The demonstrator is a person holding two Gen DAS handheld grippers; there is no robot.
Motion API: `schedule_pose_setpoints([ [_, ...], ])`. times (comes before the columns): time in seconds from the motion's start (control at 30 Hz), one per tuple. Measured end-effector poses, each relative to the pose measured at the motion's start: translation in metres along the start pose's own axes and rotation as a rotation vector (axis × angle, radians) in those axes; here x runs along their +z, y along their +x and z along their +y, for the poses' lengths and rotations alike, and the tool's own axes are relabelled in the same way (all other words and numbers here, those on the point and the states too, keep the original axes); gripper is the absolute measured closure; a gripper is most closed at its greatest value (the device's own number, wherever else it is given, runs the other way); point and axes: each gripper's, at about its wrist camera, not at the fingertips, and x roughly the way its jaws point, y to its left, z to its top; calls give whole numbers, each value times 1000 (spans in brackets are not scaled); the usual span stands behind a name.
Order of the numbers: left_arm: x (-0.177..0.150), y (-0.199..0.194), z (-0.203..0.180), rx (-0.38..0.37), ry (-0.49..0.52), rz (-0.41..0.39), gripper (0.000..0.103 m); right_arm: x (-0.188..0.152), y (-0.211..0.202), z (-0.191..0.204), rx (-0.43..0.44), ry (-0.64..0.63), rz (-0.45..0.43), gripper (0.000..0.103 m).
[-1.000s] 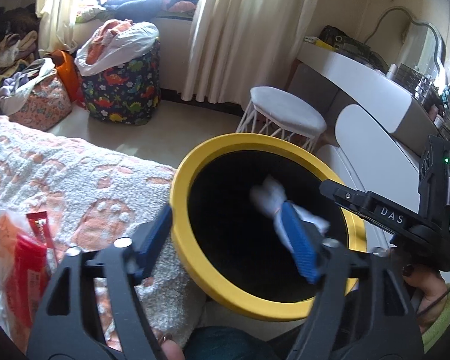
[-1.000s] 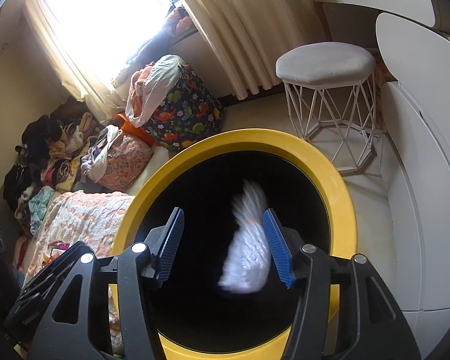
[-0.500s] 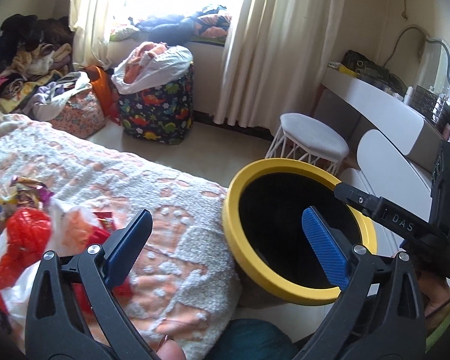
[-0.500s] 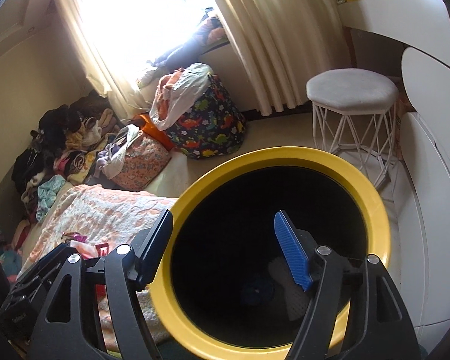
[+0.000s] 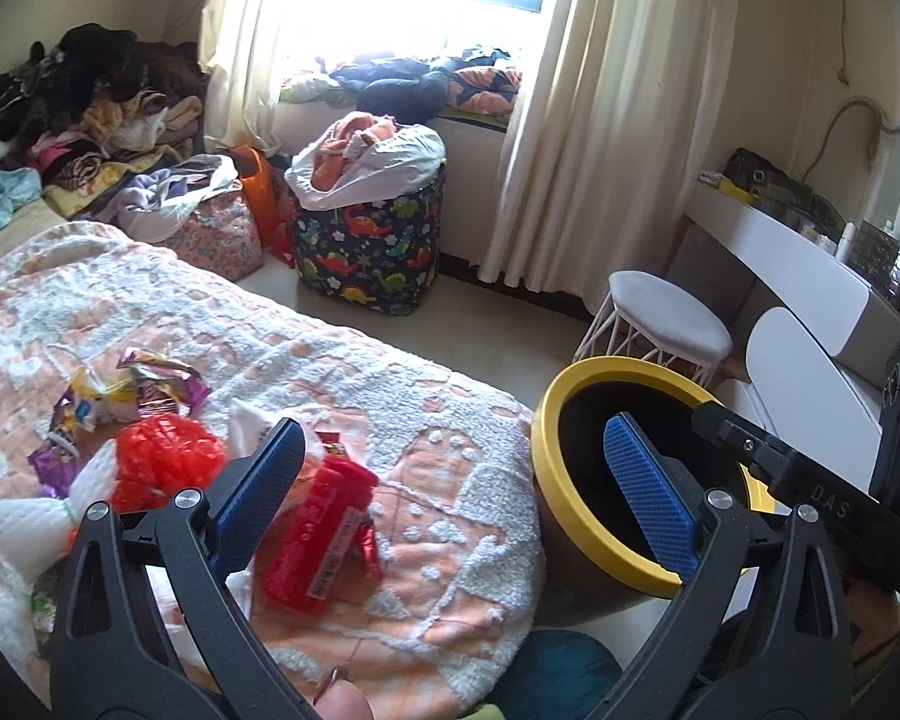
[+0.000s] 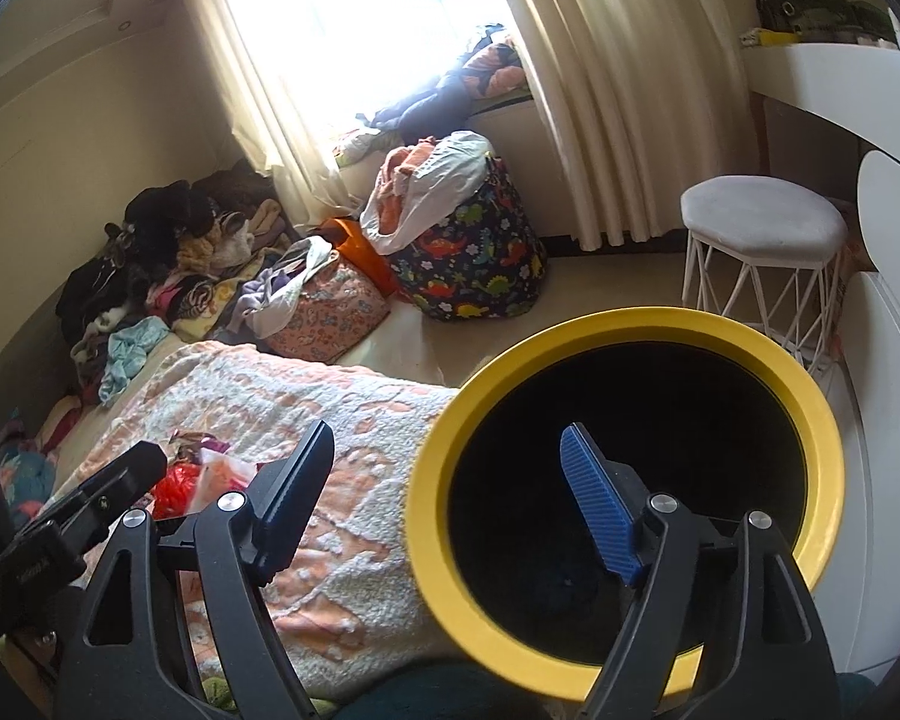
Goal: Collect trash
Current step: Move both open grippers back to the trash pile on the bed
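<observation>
Both grippers are spread wide and hold nothing: the left gripper [image 5: 456, 492] hangs over the blanket [image 5: 390, 396], the right gripper [image 6: 450, 498] at the bin [image 6: 630, 324] (yellow rim, at 3 o'clock of the bed). The trash lies at 9 o'clock: a red packet [image 5: 321, 534], light and crinkly, probably slippery, best pinched across its middle; smaller wrappers [image 5: 150, 384] beyond it.

The bed [image 5: 390, 396], under a peach-and-white blanket [image 5: 306, 354], carries the trash: a red packet [image 5: 324, 534] just ahead of the left gripper [image 5: 450, 495], red crumpled plastic [image 5: 162, 459] and purple wrappers [image 5: 150, 375] beyond its left finger.
</observation>
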Motion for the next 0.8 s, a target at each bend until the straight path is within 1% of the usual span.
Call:
schedule_pose_setpoints([
  [0.5, -1, -25, 51, 72, -83, -34, 11, -19, 0, 57, 65, -122, 31, 26],
  [0.8, -2, -38, 83, 116, -136, -51, 11, -36, 5, 99, 119, -199, 75, 26],
])
